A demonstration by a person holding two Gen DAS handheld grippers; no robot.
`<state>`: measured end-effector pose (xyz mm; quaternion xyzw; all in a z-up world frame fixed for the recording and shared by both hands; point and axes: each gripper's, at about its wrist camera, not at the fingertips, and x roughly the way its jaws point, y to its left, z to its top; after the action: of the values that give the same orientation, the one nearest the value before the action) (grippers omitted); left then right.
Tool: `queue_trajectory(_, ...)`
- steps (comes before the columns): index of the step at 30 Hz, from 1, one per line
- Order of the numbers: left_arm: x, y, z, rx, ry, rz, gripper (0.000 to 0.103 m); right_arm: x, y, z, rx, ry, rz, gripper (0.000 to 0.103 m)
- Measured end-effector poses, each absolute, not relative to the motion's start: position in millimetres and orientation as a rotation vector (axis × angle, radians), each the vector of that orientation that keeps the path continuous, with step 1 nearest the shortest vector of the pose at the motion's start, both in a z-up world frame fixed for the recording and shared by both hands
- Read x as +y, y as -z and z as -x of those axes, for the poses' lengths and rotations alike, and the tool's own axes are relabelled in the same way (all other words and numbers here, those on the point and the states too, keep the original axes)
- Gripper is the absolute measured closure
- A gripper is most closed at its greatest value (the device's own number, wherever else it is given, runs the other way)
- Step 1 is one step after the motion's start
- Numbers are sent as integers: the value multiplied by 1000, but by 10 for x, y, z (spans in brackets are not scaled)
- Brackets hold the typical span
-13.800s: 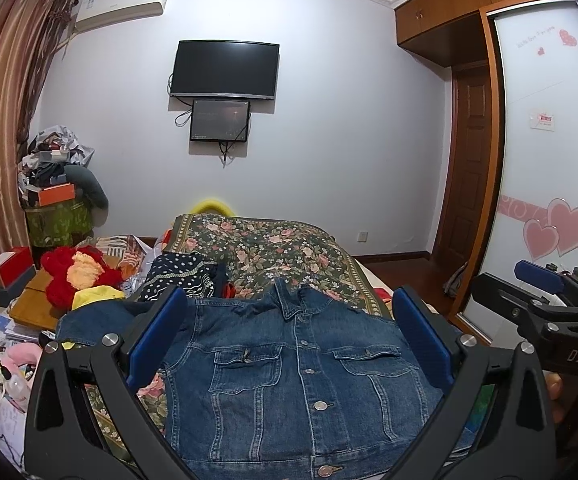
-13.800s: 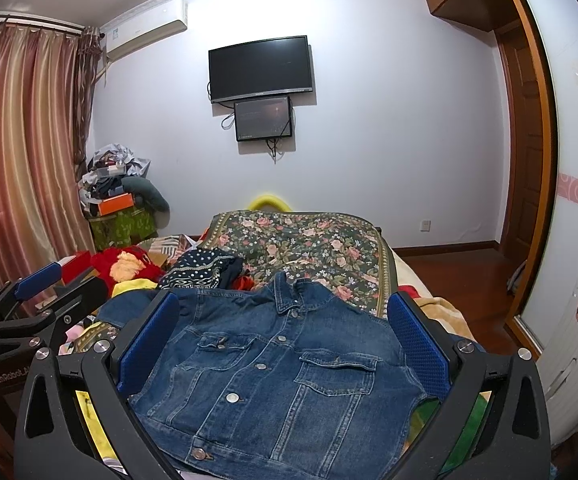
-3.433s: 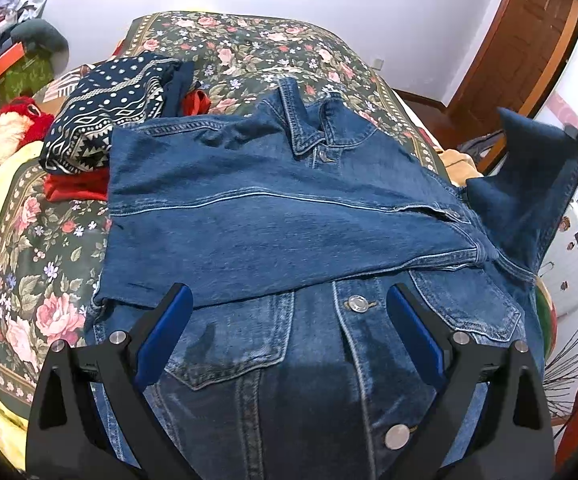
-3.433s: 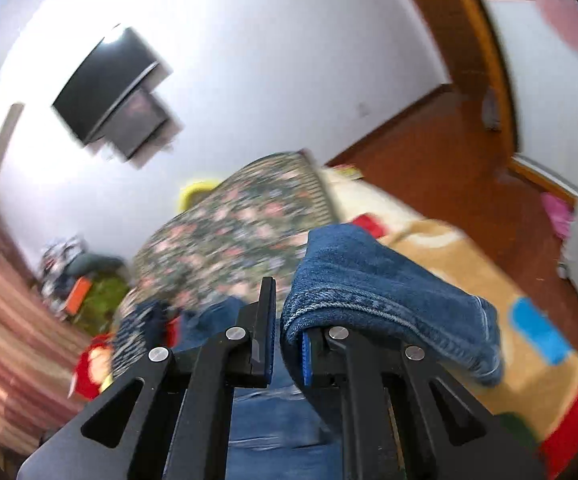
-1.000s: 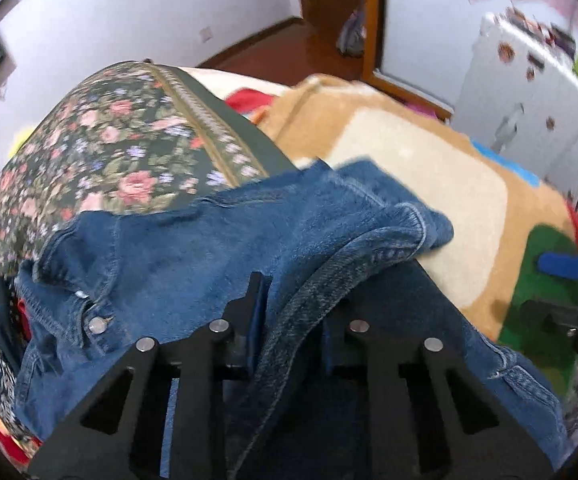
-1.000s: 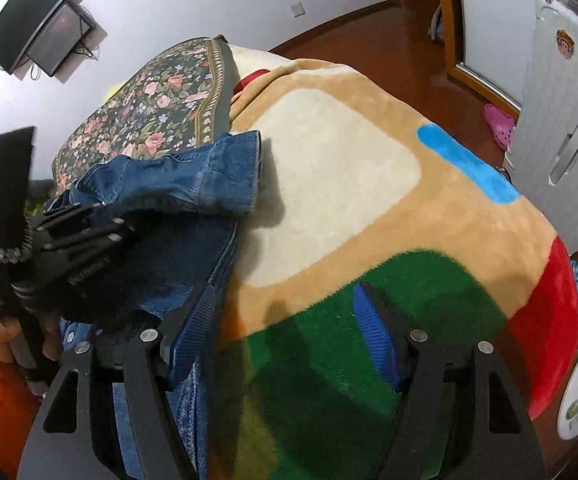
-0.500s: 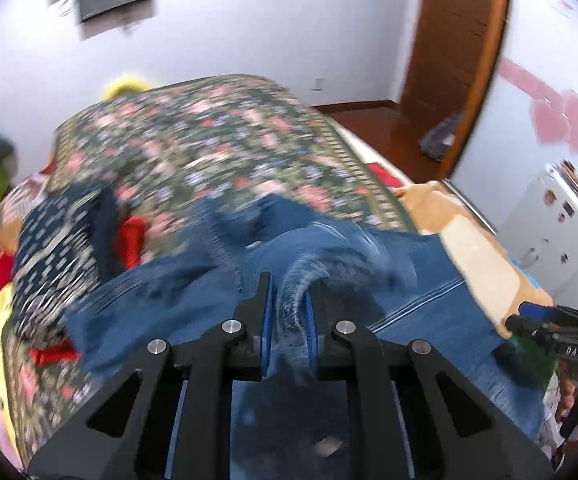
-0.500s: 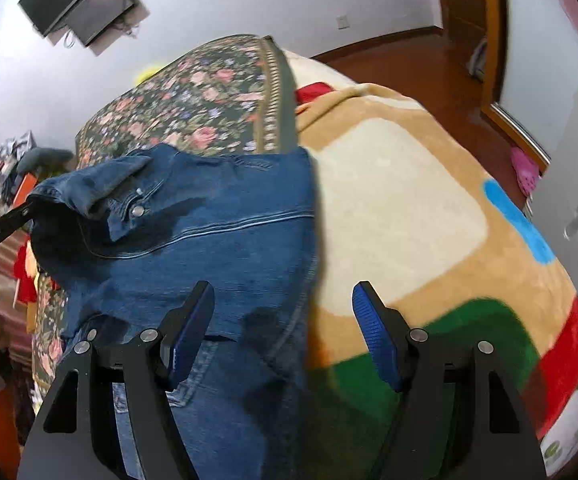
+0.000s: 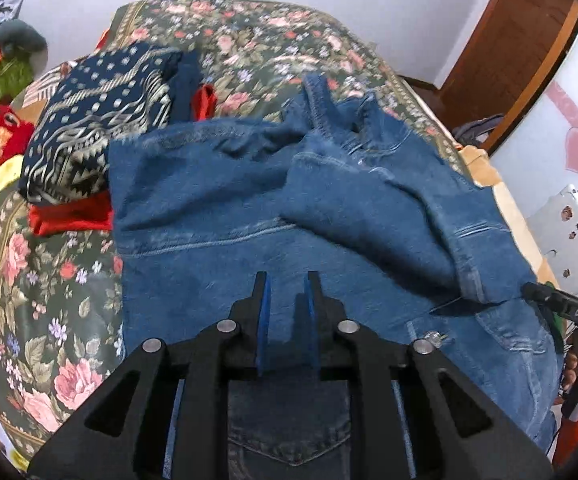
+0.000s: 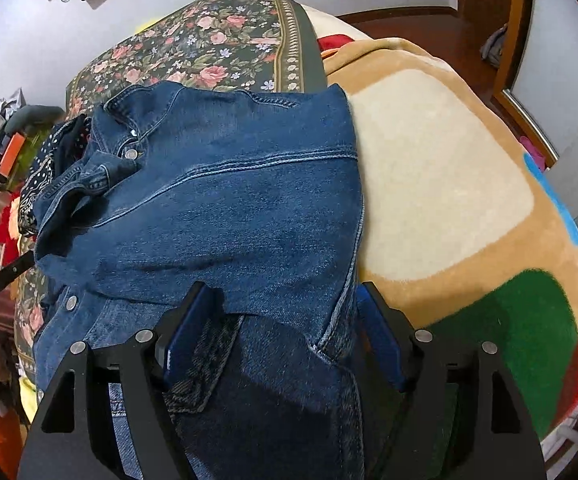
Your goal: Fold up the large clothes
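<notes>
A blue denim jacket (image 9: 273,208) lies on the bed with both sleeves folded across its front. It also fills the right wrist view (image 10: 229,208). My left gripper (image 9: 285,284) hovers over the jacket's middle, jaws nearly together with a narrow gap and nothing between them. My right gripper (image 10: 285,300) is open over the jacket's right edge, with denim lying between its blue pads (image 10: 187,328) but not pinched. The right gripper's tip (image 9: 561,306) shows at the right edge of the left wrist view.
A floral bedspread (image 9: 249,44) covers the far bed. A tan, cream, green and red blanket (image 10: 449,184) lies to the jacket's right. Folded patterned and red clothes (image 9: 89,120) sit at the left. A white appliance (image 9: 565,232) stands at the right.
My left gripper carried the sleeve across the jacket and let it go; the sleeve now lies folded on the front. My right gripper stayed open and came lower over the jacket's edge.
</notes>
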<state>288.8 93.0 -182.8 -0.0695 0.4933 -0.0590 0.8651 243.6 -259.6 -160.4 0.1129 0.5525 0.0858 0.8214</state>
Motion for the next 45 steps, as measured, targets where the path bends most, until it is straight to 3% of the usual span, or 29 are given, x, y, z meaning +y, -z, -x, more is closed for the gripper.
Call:
queue_trajectory(2, 861, 1702, -2908, 992, 126, 136, 63, -2582, 1610, -2444, 1177, -182, -239, 31)
queue_trajectory(5, 704, 1509, -3042, 923, 121, 115, 56, -2578, 1619, -2458, 1176, -184, -243, 31)
queue_trajectory(10, 318, 1487, -3345, 948, 209, 105, 52, -2604, 1669, -2472, 1183, -198, -274, 30)
queue_trajectory(18, -103, 2076, -3420, 1075, 206, -68, 52, -2690, 1774, -2486, 1198, -218, -346, 22)
queue_trajectory(26, 364, 2034, -3085, 1037, 143, -64, 52, -2682, 1786, -2492, 1198, -226, -345, 20)
queue_trajectory(28, 515, 2050, -2980, 1040, 118, -38, 43, -2684, 1788, -2491, 1197, -226, -342, 20)
queue_trajectory(35, 1095, 2196, -2567, 1056, 53, 186, 39, -2662, 1771, -2490, 1194, -210, -308, 20)
queue_trajectory(45, 1498, 2448, -2186, 1103, 11, 363, 40, -2593, 1708, -2458, 1189, -169, -236, 20)
